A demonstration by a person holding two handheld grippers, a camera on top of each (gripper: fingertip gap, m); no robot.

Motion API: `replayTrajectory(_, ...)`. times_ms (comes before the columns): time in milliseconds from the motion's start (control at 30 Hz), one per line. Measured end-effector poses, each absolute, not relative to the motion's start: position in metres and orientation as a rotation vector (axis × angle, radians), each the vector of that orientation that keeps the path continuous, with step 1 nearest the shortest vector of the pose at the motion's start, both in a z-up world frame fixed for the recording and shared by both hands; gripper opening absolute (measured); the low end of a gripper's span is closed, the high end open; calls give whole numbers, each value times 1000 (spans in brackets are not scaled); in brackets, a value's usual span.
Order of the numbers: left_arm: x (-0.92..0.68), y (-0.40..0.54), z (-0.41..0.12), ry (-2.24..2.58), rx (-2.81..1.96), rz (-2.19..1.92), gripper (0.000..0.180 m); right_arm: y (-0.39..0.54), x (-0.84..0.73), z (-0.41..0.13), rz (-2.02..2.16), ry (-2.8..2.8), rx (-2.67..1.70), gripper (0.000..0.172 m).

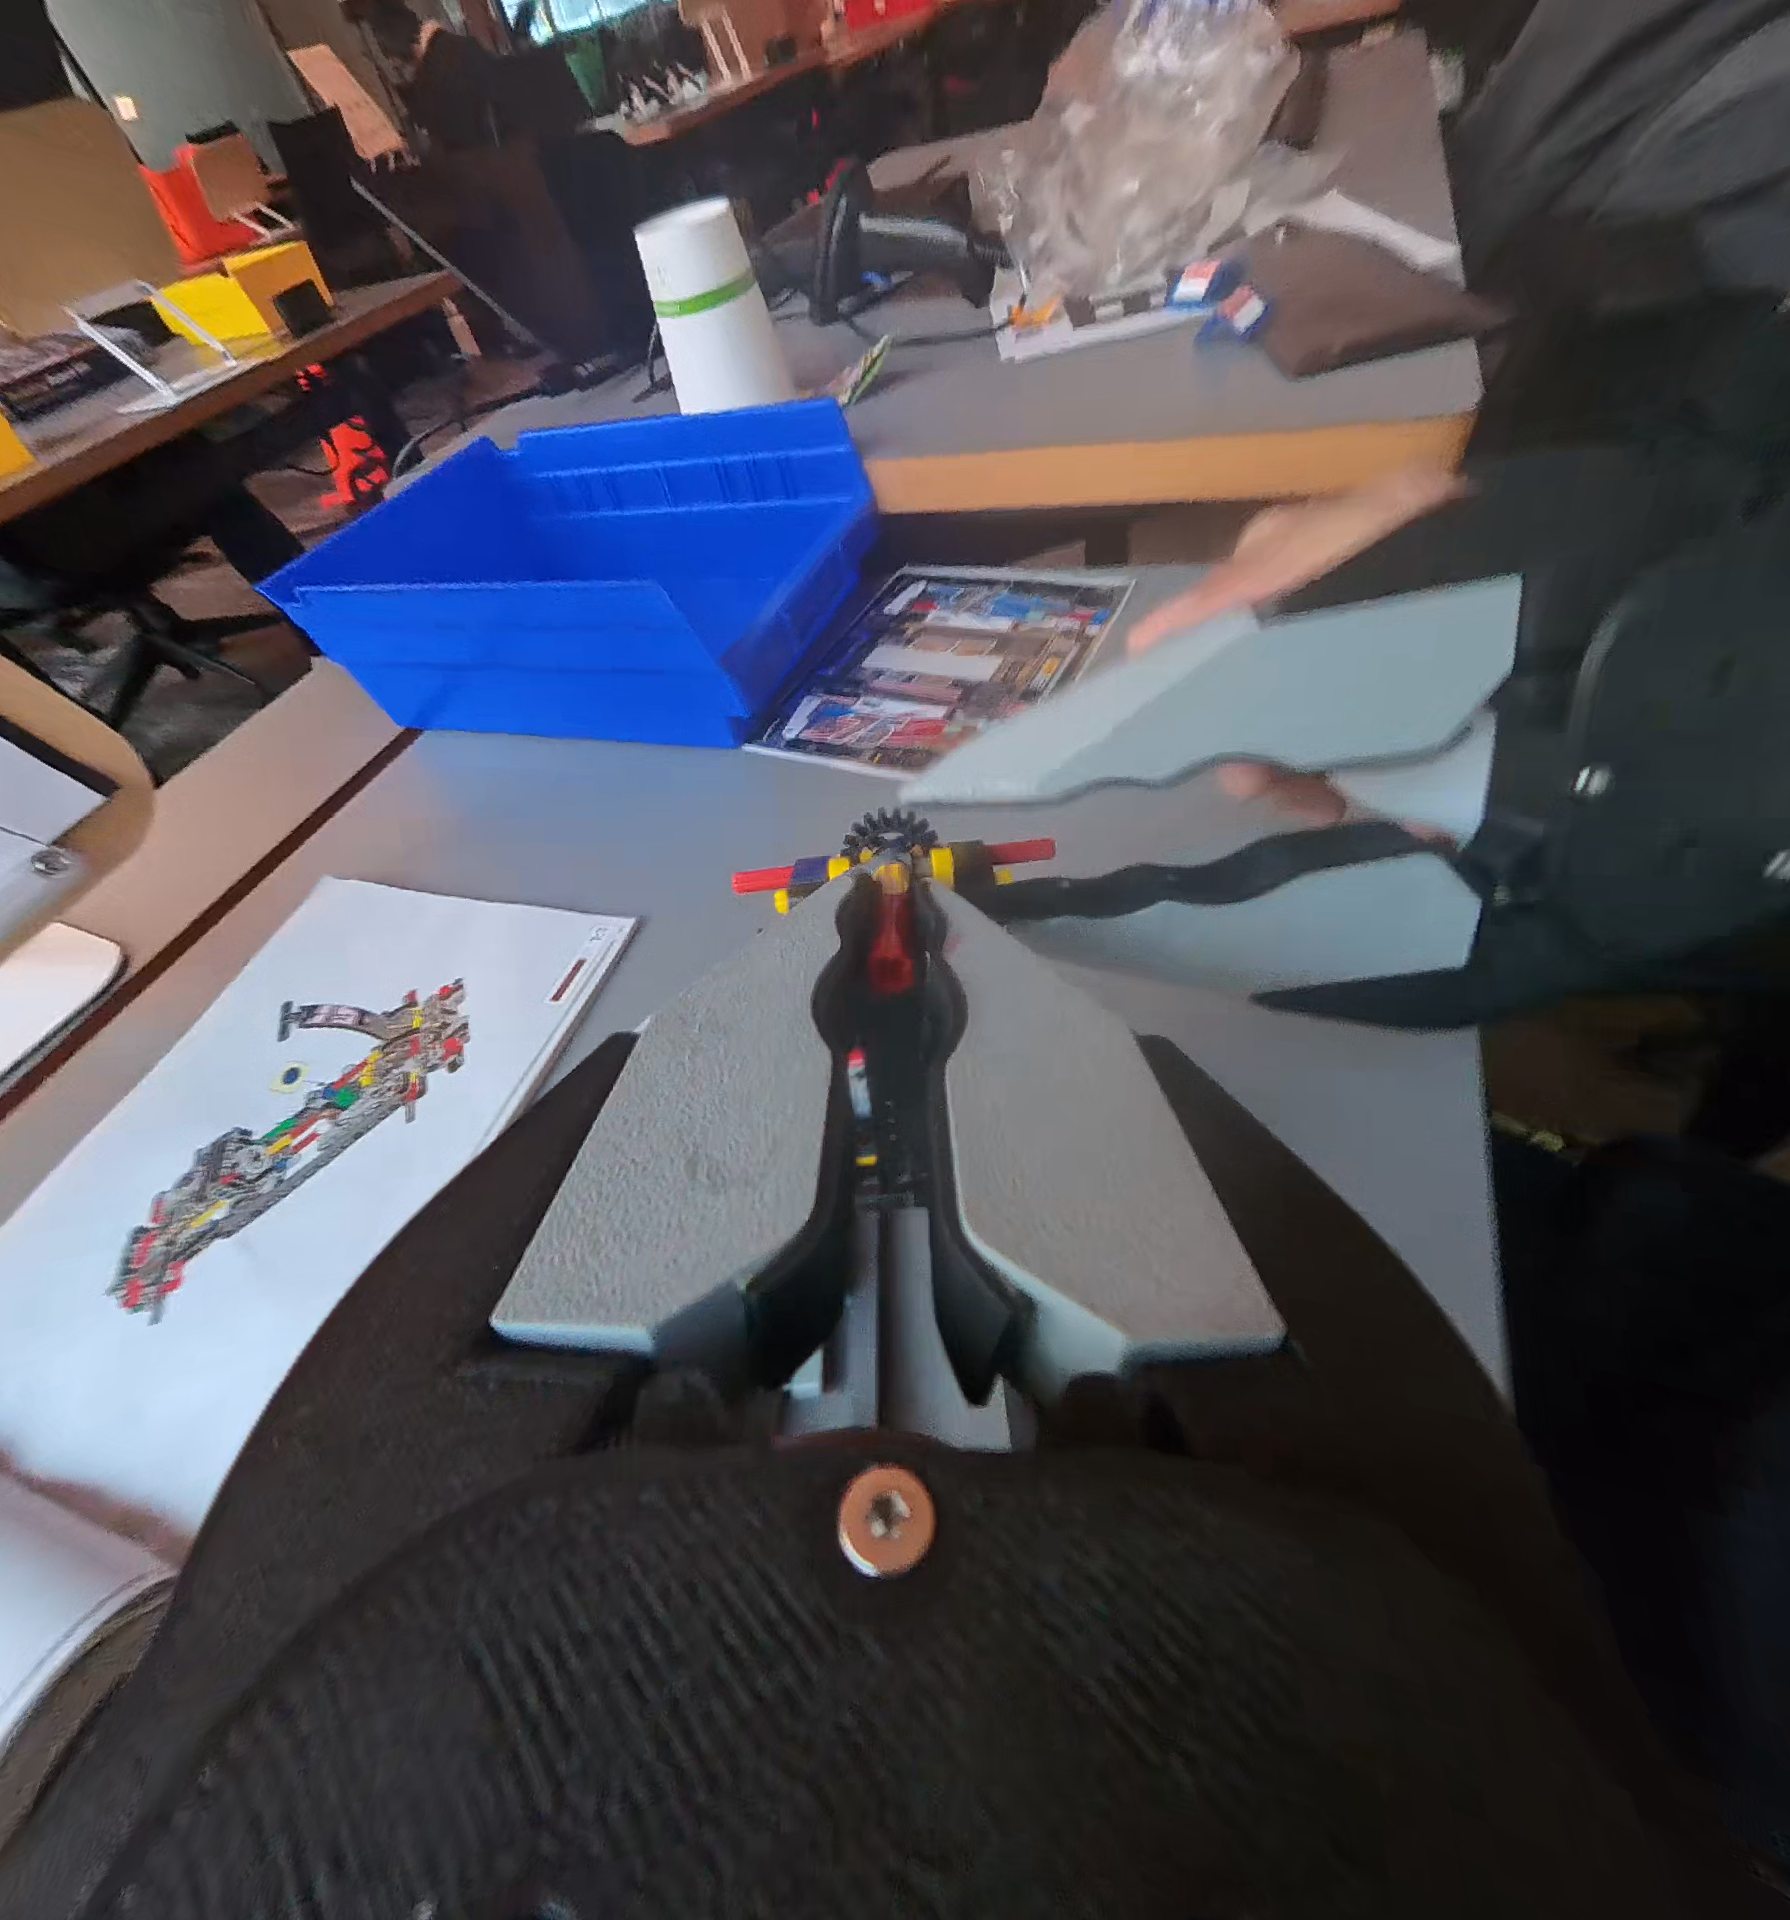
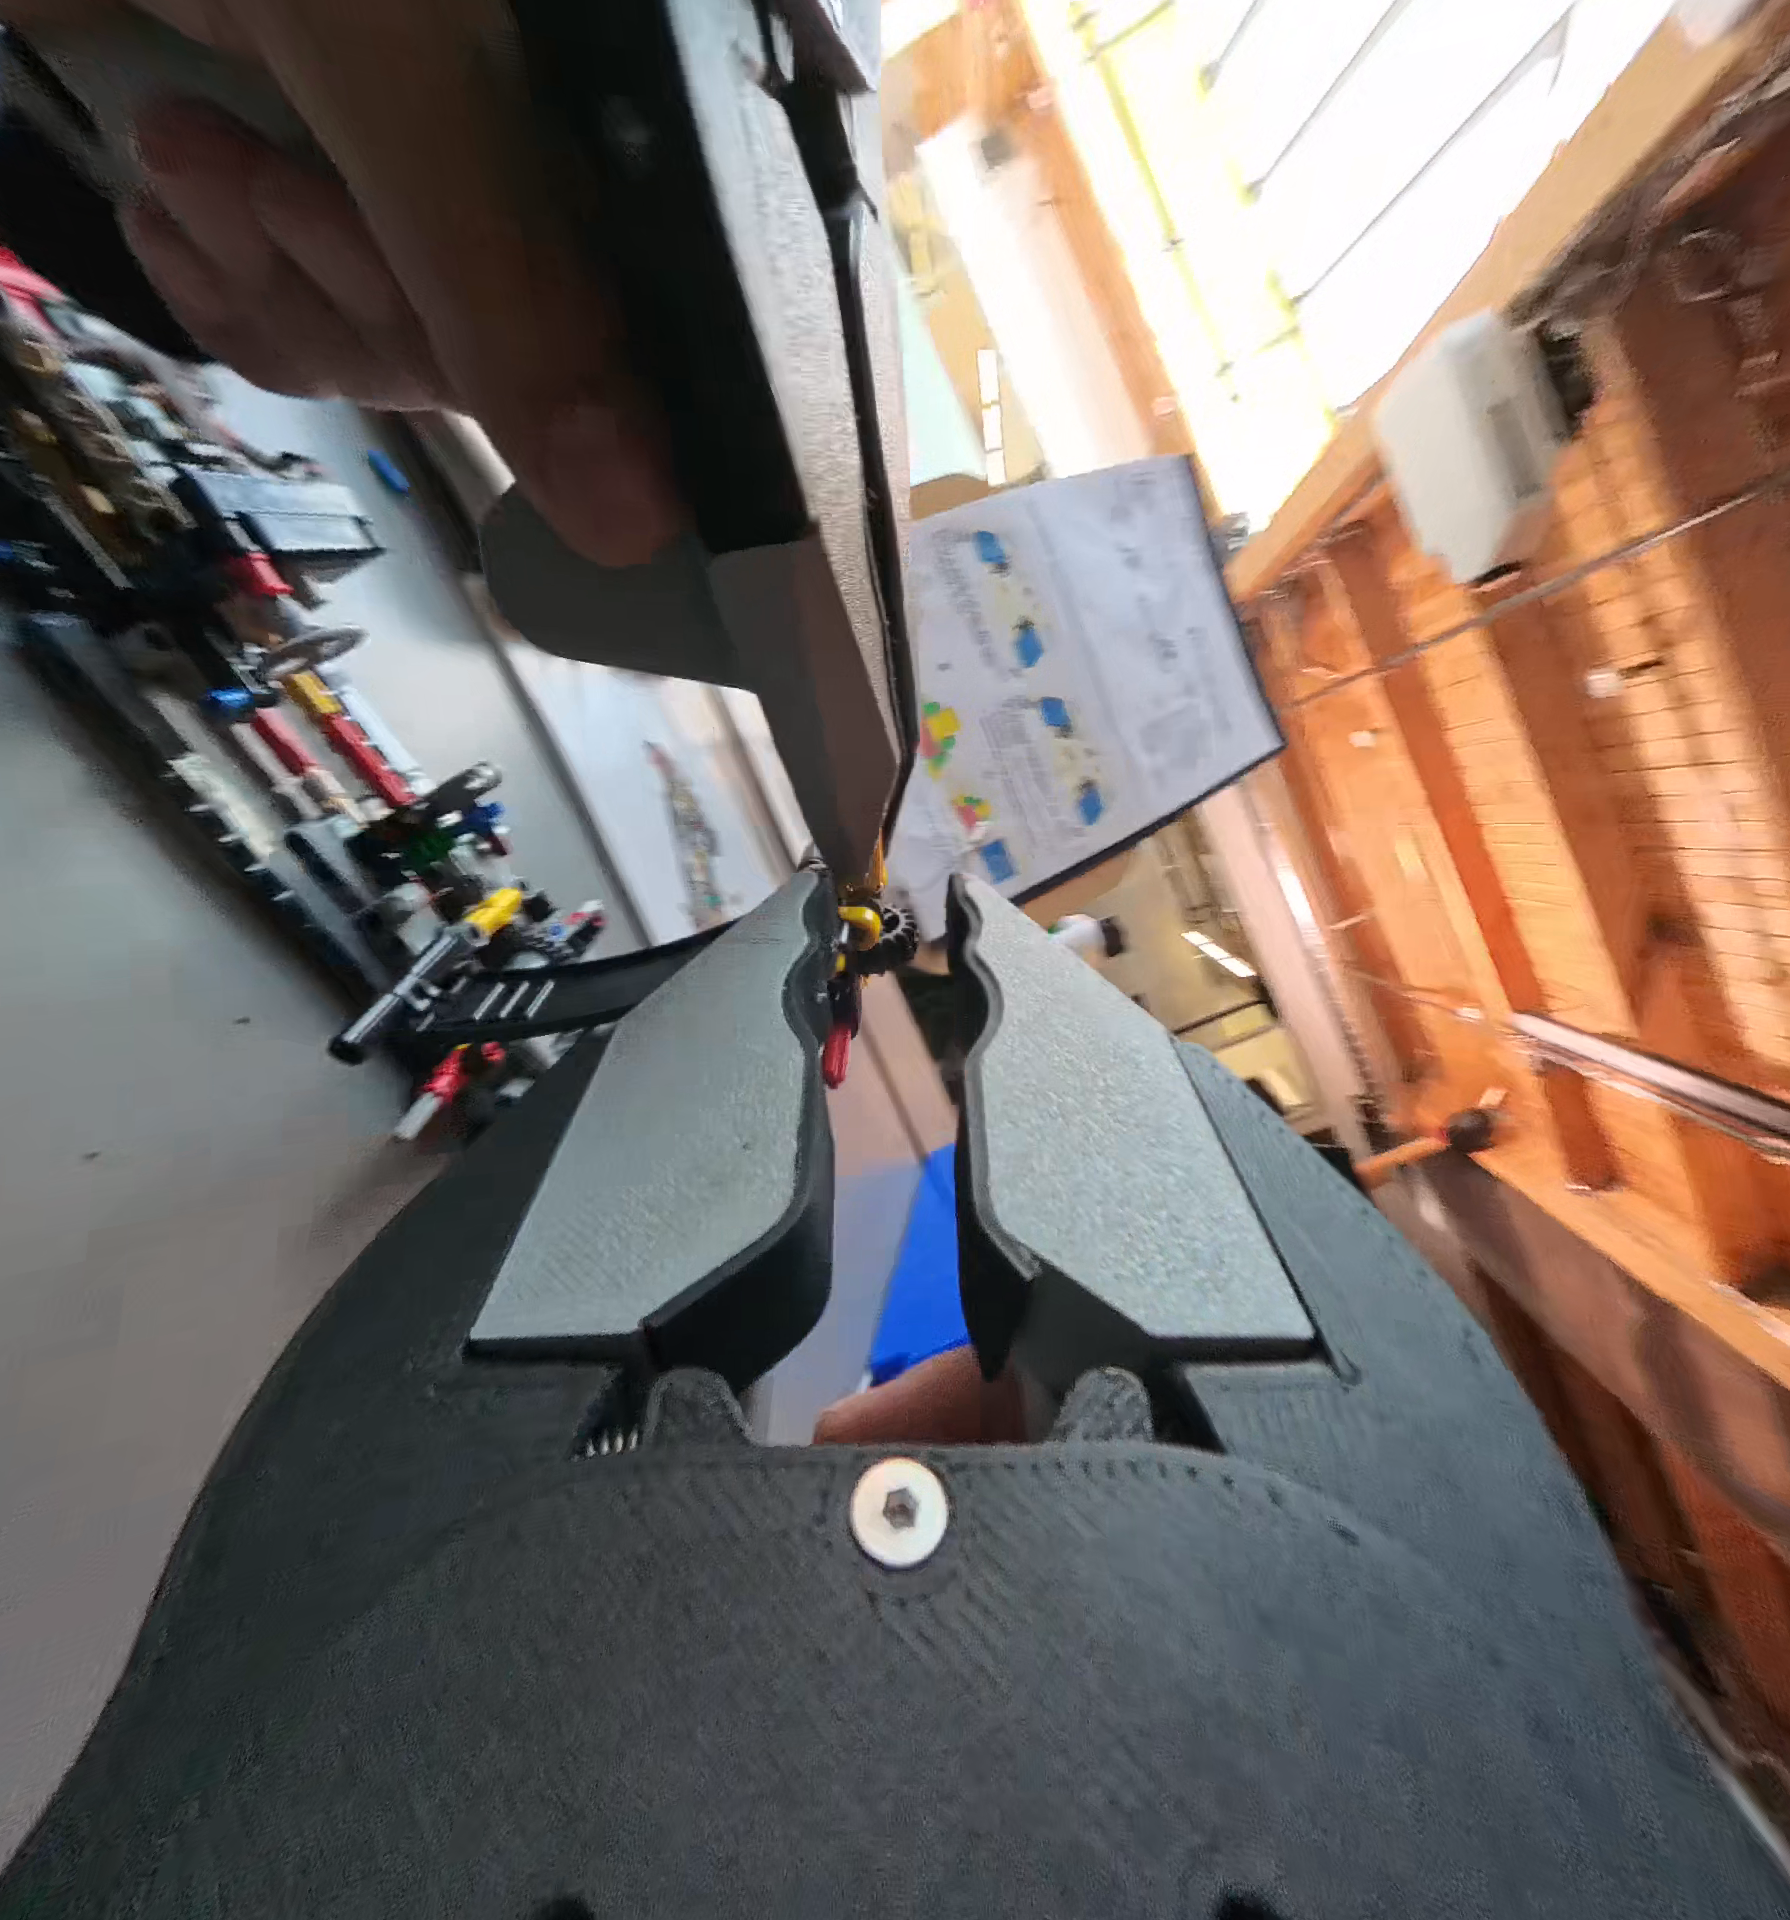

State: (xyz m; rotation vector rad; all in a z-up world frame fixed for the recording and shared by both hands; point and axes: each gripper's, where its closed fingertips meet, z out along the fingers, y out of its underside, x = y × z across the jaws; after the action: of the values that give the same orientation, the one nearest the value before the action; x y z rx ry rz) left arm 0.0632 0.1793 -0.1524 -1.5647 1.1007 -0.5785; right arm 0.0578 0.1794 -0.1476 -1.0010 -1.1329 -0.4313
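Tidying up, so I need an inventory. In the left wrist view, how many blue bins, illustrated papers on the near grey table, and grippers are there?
Blue bin: 1
Illustrated papers: 2 (booklet, colour sheet)
Grippers: 2 (left gripper, right gripper)
Total: 5

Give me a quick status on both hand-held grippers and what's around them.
Left hand-held gripper shut on small toy brick assembly above grey table. Right hand-held gripper open, jaws flanking that assembly. Blue bin behind.
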Motion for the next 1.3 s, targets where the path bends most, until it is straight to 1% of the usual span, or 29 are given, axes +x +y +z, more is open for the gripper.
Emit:
replayTrajectory(33, 65, 177, -147, 1071, -1572, -630, 4, 177, 59, -144, -456, -1105, -964, 8)
replayTrajectory(100, 70, 173, -139, 1021, -1583, -745, 4, 174, 61, -140, -502, -1067, -919, 9)
replayTrajectory(200, 75, 168, -134, 951, -1602, -896, 4, 172, 66, -132, -505, -1000, -913, 4)
replayTrajectory(267, 76, 166, -132, 896, -1615, -1035, 5, 170, 66, -130, -427, -989, -935, 5)
replayTrajectory(400, 80, 164, -135, 817, -1648, -1203, 4, 173, 65, -133, -400, -997, -971, 17)
replayTrajectory(467, 84, 162, -135, 766, -1666, -1315, 5, 177, 65, -134, -440, -1001, -969, 14)
replayTrajectory(567, 81, 162, -135, 775, -1649, -1326, 6, 177, 63, -135, -397, -1015, -994, 9)
replayTrajectory(600, 78, 162, -132, 788, -1625, -1307, 8, 176, 64, -134, -353, -1002, -1003, 6)
replayTrajectory(633, 75, 159, -128, 811, -1587, -1290, 20, 176, 66, -131, -310, -982, -1018, 5)
replayTrajectory(667, 70, 160, -127, 838, -1579, -1240, 23, 176, 69, -129, -257, -966, -1034, 5)
replayTrajectory(767, 56, 168, -133, 956, -1587, -1046, 42, 174, 75, -120, -35, -905, -1044, 5)
replayTrajectory(833, 52, 174, -134, 994, -1579, -984, 47, 173, 74, -118, 139, -885, -1066, 4)
replayTrajectory(933, 57, 176, -133, 1080, -1542, -974, 46, 162, 68, -109, 409, -861, -1017, 4)
replayTrajectory(1000, 64, 170, -133, 1171, -1516, -1021, 44, 156, 67, -103, 503, -845, -974, 4)
replayTrajectory(1167, 78, 152, -129, 1320, -1407, -1080, 33, 144, 63, -99, 603, -870, -930, 4)
replayTrajectory(1233, 81, 148, -128, 1335, -1388, -1106, 34, 139, 64, -97, 621, -873, -899, 4)
replayTrajectory(1300, 81, 143, -126, 1336, -1350, -1151, 30, 134, 65, -95, 649, -882, -870, 4)
